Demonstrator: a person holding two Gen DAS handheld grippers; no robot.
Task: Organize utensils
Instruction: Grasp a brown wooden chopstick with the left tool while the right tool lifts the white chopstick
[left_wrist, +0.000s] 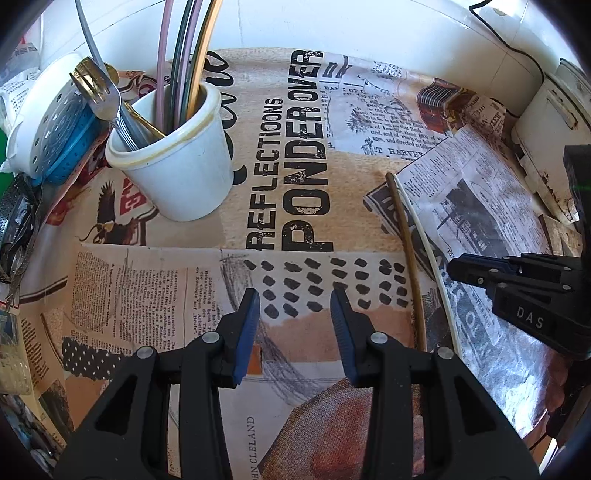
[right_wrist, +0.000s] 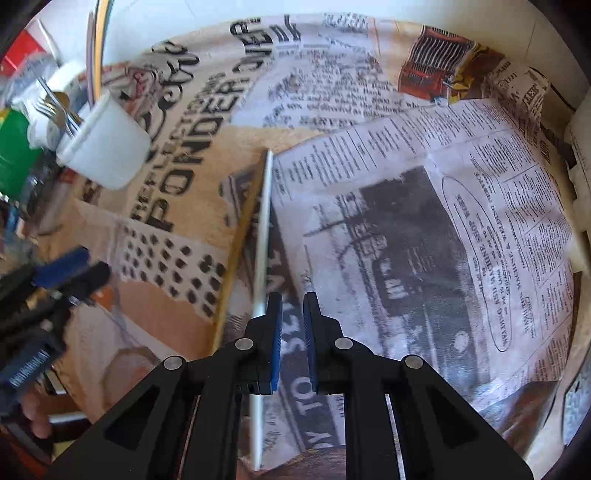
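A white cup (left_wrist: 181, 162) stands upright on the newspaper-print cloth (left_wrist: 184, 288) at the left, holding several thin coloured sticks, a fork (left_wrist: 107, 99) and a gold spoon. A brown stick (left_wrist: 408, 258) and a white stick (left_wrist: 432, 254) lie side by side on the cloth to the right. My left gripper (left_wrist: 295, 306) is open and empty, above the cloth in front of the cup. My right gripper (right_wrist: 291, 306) has a narrow gap between its jaws and holds nothing; the white stick (right_wrist: 264, 236) and the brown stick (right_wrist: 236, 251) lie just left of it. The cup (right_wrist: 107, 147) shows far left.
A white perforated strainer with a blue piece (left_wrist: 51, 125) lies behind the cup at the left. A white appliance (left_wrist: 546, 144) with a black cable stands at the back right. Metal clutter (left_wrist: 14, 221) sits at the left edge. A white wall runs behind.
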